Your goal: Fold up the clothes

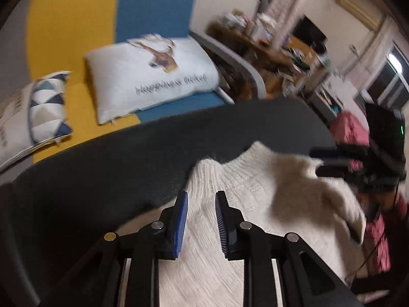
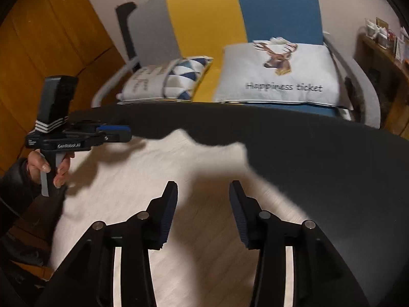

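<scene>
The left claw (image 1: 201,204) stood partly open above the cream sweater (image 1: 230,230), nothing between its pads. The right claw (image 2: 203,194) also gaped, empty, over the same sweater (image 2: 153,179). No earlier view shows their motion. The sweater lay spread on the dark bench (image 2: 306,148), its collar toward the far edge; its near part was cut off behind the claws. Beyond the far edge, blurred, a deer pillow (image 2: 276,76) sat on a sofa (image 2: 268,5).

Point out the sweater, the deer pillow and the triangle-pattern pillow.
sweater (image 1: 255,179): left wrist view, ribbed collar area.
deer pillow (image 2: 278,58): right wrist view, deer print.
triangle-pattern pillow (image 2: 186,74): right wrist view, patterned front.
</scene>
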A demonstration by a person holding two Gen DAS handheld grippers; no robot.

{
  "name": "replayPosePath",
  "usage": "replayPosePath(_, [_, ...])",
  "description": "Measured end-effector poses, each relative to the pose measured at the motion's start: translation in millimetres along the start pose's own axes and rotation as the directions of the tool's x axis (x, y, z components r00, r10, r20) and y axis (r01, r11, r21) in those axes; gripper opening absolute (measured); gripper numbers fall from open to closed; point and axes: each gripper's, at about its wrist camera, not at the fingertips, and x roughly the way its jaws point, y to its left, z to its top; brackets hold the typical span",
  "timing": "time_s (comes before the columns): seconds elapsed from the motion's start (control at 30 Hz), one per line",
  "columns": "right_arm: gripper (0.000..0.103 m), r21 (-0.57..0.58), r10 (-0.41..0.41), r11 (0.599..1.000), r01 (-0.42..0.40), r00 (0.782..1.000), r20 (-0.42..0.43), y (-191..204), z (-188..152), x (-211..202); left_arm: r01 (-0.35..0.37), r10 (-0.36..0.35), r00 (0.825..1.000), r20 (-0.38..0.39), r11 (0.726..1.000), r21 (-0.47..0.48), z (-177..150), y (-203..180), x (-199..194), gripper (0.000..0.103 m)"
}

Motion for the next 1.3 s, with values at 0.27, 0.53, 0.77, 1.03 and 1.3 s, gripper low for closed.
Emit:
replayPosePath(0.27, [0.048, 0.064, 0.053, 0.997, -0.044, 0.989, -0.137, -46, 24, 43, 0.069, -0.062, 0.994, -0.092, 0.995, 0.074, 21, 2, 38, 0.029])
replayPosePath(0.53, [0.038, -0.092, -0.064, 0.995, 0.044, 0.971, -0.231, -25, 24, 74, -0.093, 0.100, 0.994, -0.048, 0.986, 0.138, 4, -16, 48, 0.002])
replayPosePath(0.77, [0.008, -0.235, -0.204, 0.951, 0.201, 0.979, 0.008, 20, 30, 43, -0.346, 0.326, 0.927, 0.183, 0.934, 0.090, -28, -24, 26, 0.000])
replayPosePath(1.03, [0.008, -0.256, -0.265, 0.929, 0.268, 0.963, 0.048, 14, 9, 50, 0.069, -0.055, 0.995, 0.089, 0.984, -0.167, -5, 43, 28, 0.023])
replayPosePath(1.3, [0.008, -0.290, -0.226, 0.924, 0.248, 0.968, 0.107, 31, 10, 32, 0.213, -0.221, 0.973, -0.060, 0.970, -0.118, 11, 38, 55, 0.038])
